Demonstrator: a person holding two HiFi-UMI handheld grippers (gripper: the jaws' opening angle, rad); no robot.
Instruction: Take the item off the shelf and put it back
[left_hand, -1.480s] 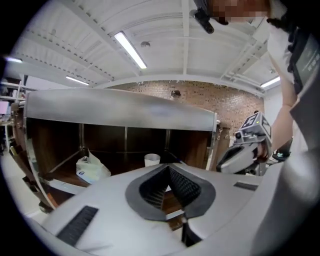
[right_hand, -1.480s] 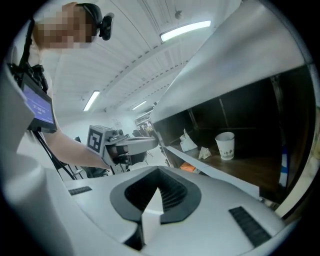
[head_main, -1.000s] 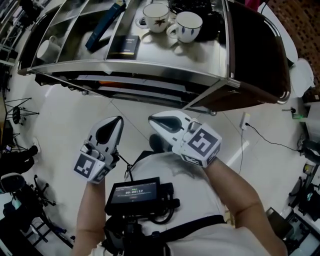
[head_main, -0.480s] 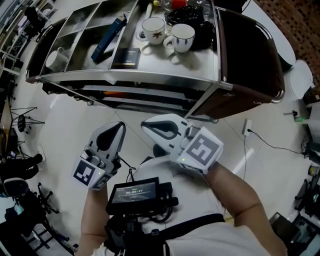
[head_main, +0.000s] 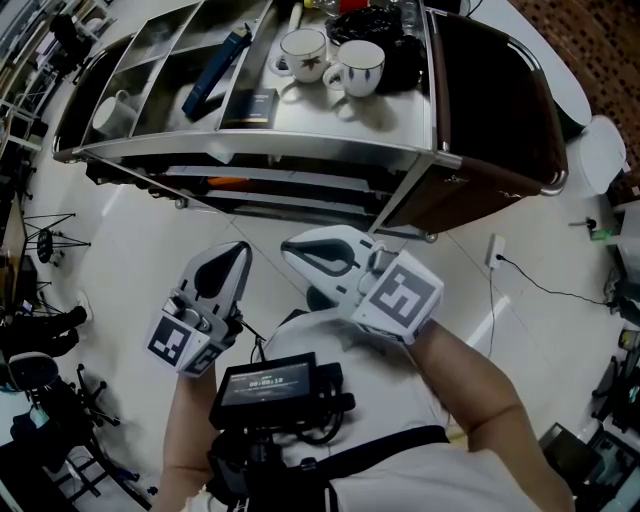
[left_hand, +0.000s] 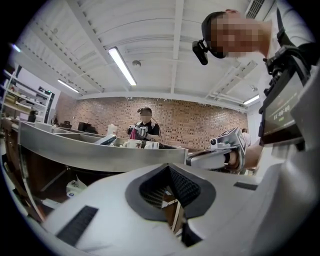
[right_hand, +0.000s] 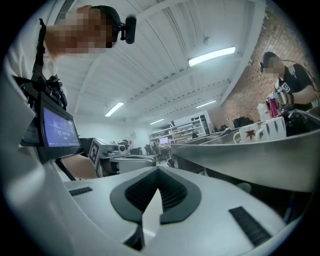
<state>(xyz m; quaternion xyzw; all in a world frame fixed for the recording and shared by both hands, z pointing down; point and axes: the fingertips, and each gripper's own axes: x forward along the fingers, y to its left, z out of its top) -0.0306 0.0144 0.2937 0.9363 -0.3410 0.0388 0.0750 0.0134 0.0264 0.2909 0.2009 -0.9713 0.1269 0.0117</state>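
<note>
Ahead, the left gripper (head_main: 236, 250) and right gripper (head_main: 292, 248) hang side by side, fingers clenched on nothing, well short of the shelf (head_main: 250, 150). Candidate items: a blue box (head_main: 213, 72) lying slantwise beyond the left gripper, cups (head_main: 358, 68) beyond the right.

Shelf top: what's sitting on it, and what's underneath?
A leaf-patterned mug, a second mug, a long blue box, a small dark box and a white cup. The shelf top covers most of the lower tiers.

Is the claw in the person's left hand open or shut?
Shut: the left gripper's jaws meet at their tips, with nothing held between them.
</note>
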